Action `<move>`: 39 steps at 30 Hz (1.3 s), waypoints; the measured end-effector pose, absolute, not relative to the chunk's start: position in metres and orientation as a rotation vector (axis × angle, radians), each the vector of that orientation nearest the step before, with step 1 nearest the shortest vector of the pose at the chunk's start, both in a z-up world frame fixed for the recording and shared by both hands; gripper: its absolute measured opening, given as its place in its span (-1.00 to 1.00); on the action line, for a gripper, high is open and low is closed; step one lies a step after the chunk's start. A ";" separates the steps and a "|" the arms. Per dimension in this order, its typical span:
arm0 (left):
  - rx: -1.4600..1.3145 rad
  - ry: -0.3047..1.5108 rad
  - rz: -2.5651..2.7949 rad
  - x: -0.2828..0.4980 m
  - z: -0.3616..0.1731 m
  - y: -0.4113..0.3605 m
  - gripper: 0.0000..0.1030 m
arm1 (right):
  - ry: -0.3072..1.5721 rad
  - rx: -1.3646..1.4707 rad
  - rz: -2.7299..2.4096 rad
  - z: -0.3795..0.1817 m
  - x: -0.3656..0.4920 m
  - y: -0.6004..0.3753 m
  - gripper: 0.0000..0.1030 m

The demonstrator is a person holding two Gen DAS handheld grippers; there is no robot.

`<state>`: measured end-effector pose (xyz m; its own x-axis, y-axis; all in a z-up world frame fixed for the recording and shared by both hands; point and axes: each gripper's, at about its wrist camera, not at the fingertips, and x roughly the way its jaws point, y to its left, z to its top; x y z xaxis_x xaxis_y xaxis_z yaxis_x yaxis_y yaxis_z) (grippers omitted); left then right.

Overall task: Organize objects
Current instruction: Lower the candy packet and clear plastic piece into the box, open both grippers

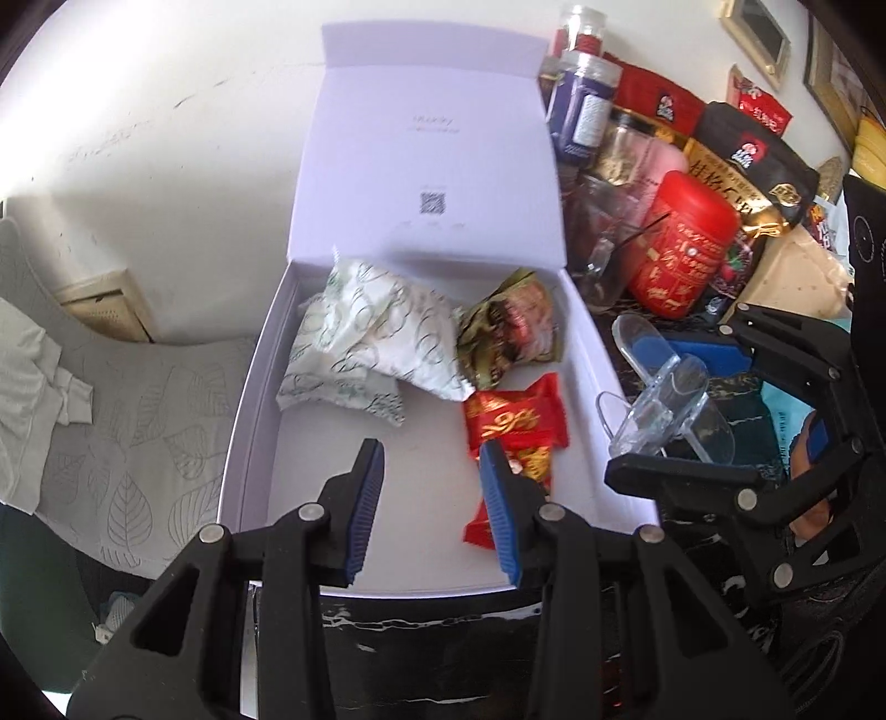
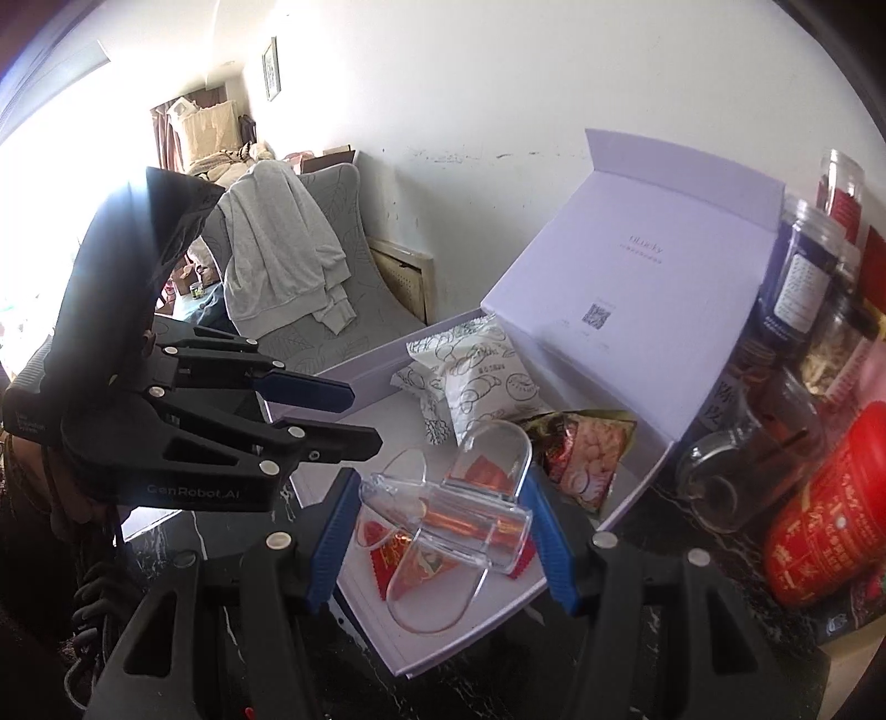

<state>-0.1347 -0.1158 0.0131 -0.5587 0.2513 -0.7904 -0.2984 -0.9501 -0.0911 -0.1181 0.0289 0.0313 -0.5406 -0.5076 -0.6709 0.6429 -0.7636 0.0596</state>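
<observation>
In the white box (image 1: 587, 343): four snack packets | left jaws clenched — empty | right jaws grasping one clear stand (image 2: 448, 515)

The premises were a lived-in home. A grey leaf-patterned armchair (image 2: 332, 266) with a sweatshirt (image 2: 282, 249) draped over it stood far beyond the left gripper (image 2: 354, 412); framed pictures (image 1: 758, 33) hung on the white wall, and snack packets crowded the dark marble worktop (image 1: 421, 653).

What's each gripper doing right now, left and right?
Left gripper: closed as far as it goes, holding nothing, over the open box.
Right gripper: closed on a clear plastic clip.
</observation>
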 end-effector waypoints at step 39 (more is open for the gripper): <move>-1.201 0.262 2.747 -0.146 0.004 -0.121 0.31 | 0.271 0.887 -2.184 -0.011 -0.167 0.007 0.50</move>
